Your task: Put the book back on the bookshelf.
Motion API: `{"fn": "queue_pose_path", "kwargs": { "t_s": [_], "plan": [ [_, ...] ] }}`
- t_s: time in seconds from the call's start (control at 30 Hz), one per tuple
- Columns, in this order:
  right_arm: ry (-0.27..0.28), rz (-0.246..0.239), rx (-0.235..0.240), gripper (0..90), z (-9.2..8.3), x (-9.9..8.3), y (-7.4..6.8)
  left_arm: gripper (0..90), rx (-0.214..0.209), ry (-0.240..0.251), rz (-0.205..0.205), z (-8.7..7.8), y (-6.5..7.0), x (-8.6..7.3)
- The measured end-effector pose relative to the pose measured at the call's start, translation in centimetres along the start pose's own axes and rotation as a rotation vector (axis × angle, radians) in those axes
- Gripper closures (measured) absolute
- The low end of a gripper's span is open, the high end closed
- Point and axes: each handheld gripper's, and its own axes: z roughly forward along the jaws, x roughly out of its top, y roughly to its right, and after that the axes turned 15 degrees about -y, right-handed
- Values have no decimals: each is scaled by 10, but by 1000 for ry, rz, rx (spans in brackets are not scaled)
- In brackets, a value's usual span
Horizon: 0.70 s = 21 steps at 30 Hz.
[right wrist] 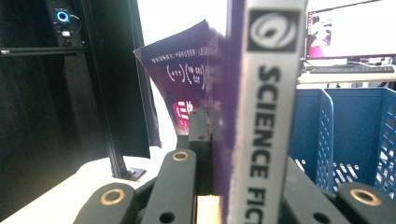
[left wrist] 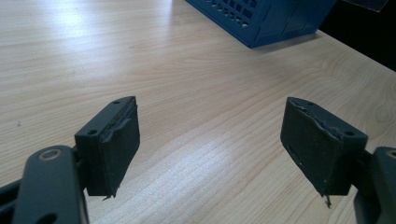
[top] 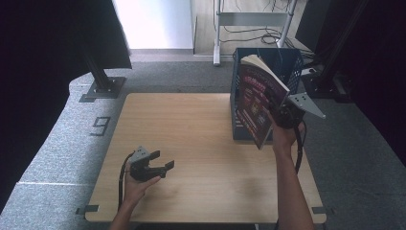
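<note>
A purple paperback book [top: 257, 98] with a pale spine reading "SCIENCE FIC" [right wrist: 271, 116] is held upright and slightly tilted in front of the blue slotted crate [top: 288, 61]. My right gripper [top: 277, 111] is shut on its lower spine edge, one jaw on each cover, and in the right gripper view [right wrist: 243, 154] the front cover bows away to the left. My left gripper [top: 163, 160] rests low over the wooden table [top: 191, 129] near its front left. Its jaws stand wide apart [left wrist: 210, 135] with only bare wood between them.
The crate [left wrist: 266, 18] stands at the table's far right edge, its inside [right wrist: 355, 135] showing behind the book. A black stand post [top: 100, 76] rises off the table's back left. A monitor [right wrist: 355, 28] glows beyond the crate.
</note>
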Motion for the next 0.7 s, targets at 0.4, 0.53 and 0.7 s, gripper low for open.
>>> {"fn": "queue_pose_path", "kwargs": {
  "t_s": [0.4,0.53,0.7],
  "plan": [
    [-11,7,-21,817,12,3,4,198,-5,-1,0,0,0,0],
    [-13,1,-26,818,15,5,3,198,-6,-3,1,1,0,0],
    [-11,8,-31,817,18,6,5,198,-8,-4,1,1,-1,0]
  ]
}}
